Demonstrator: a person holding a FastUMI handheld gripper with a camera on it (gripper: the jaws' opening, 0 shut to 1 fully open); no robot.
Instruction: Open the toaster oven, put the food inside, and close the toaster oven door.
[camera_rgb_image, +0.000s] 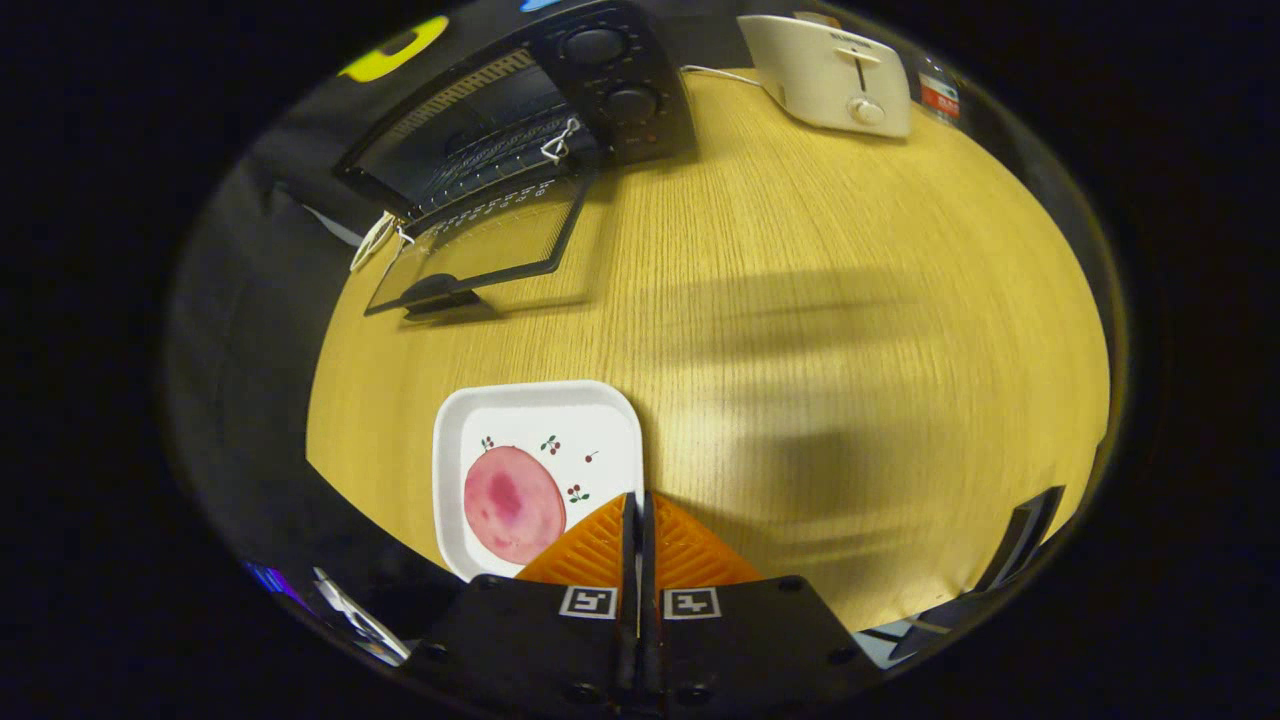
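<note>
Toaster oven (500, 150) sits at the far left of the desk (800, 350), and its glass door (480, 245) is dropped all the way open, lying flat toward the near side with the handle at its near edge. You can see the wire rack (490, 150) inside, nothing on it as far as I can tell. Two round knobs sit on the panel at the oven's right side. Something pale like string or a tie hangs at the door's left hinge corner, and there's a small clip-like bit near the right hinge.

Food is a round pink slice (513, 503), looks like ham or similar, lying flat on a white square plate (540, 405) with little cherry prints. The plate is near the desk's front edge, just ahead and left of the gripper (638, 500).

Gripper fingers are pressed together with only a hairline gap, holding nothing, tips hovering by the plate's near right corner.

Far right there's a white pop-up toaster (830, 75) with a lever and dial on its front. It has some lettering on top, but it's too small to read.
</note>
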